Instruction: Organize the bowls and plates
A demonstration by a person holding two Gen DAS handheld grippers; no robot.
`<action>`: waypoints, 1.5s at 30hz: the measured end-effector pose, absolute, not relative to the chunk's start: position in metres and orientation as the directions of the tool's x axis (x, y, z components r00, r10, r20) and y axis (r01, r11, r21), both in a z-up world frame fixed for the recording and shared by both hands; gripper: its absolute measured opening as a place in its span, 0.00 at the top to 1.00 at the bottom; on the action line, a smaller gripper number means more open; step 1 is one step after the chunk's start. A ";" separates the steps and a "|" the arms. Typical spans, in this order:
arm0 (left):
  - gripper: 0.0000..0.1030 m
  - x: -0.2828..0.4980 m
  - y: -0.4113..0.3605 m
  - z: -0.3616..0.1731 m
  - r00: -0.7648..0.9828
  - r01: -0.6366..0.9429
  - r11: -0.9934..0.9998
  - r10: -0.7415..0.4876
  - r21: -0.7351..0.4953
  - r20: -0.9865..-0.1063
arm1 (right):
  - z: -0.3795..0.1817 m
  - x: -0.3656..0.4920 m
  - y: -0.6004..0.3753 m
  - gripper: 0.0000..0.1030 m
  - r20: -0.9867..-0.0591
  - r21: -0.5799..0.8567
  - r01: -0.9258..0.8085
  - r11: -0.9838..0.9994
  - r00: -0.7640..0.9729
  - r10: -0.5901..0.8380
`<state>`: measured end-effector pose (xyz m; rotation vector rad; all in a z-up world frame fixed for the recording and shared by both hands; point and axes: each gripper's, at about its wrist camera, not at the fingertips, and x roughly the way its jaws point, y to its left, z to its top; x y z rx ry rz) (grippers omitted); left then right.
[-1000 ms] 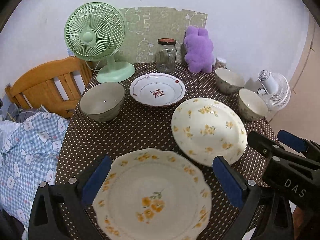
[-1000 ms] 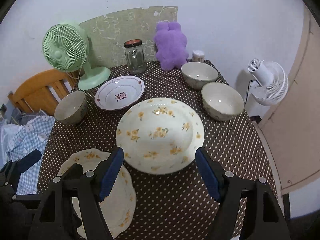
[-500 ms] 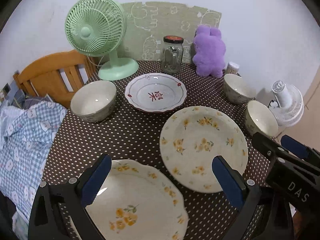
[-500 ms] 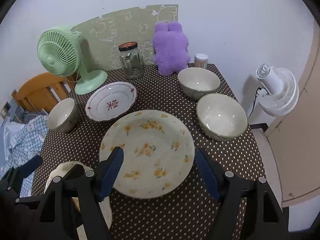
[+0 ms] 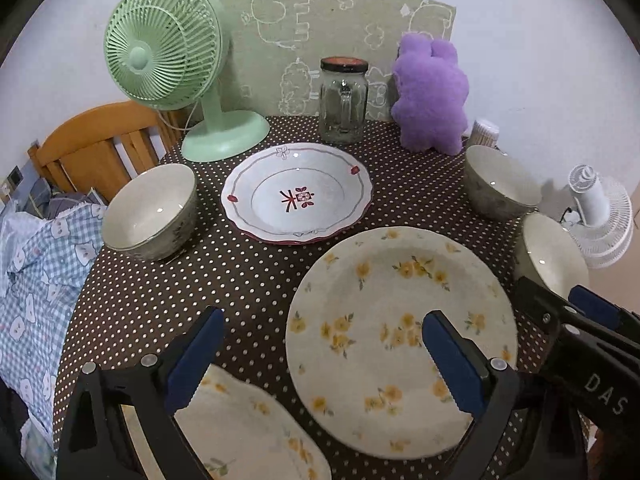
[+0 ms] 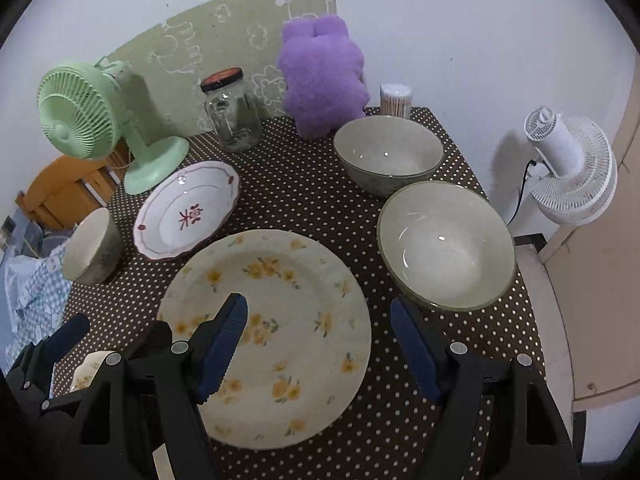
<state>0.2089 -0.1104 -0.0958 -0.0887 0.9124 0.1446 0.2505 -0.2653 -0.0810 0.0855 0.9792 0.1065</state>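
Both the left gripper (image 5: 320,354) and right gripper (image 6: 320,340) are wide open and empty over the yellow-flower plate (image 6: 276,320), and only the left camera shows a second flowered plate (image 5: 248,432) beside it.

left camera: sits on my left claw (image 5: 320,364), looks down and forward over the surface (image 5: 248,276), close up.
right camera: sits on my right claw (image 6: 320,344), looks the same way, more to the right.
both see: the yellow-flower plate (image 5: 400,340) (image 6: 280,312), green fan (image 5: 164,48) (image 6: 76,116), purple toy (image 5: 430,92) (image 6: 324,76).

Soft, even indoor light; sharp focus; fisheye-warped, dark corners.
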 end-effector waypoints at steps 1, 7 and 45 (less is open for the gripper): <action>0.06 0.213 -0.110 -0.100 0.599 -0.164 0.986 0.091 -0.011 -0.796 | -0.086 0.255 -0.265 0.25 -0.828 0.123 -0.049 0.991 0.546 0.130; 0.08 0.225 -0.110 -0.120 0.569 -0.180 0.984 0.116 0.015 -0.814 | -0.112 0.272 -0.264 0.25 -0.861 0.131 -0.028 0.991 0.493 0.128; 0.31 0.255 -0.123 -0.166 0.457 -0.093 0.995 0.028 -0.017 -0.889 | -0.167 0.307 -0.267 0.34 -0.931 0.090 0.021 0.996 0.358 0.077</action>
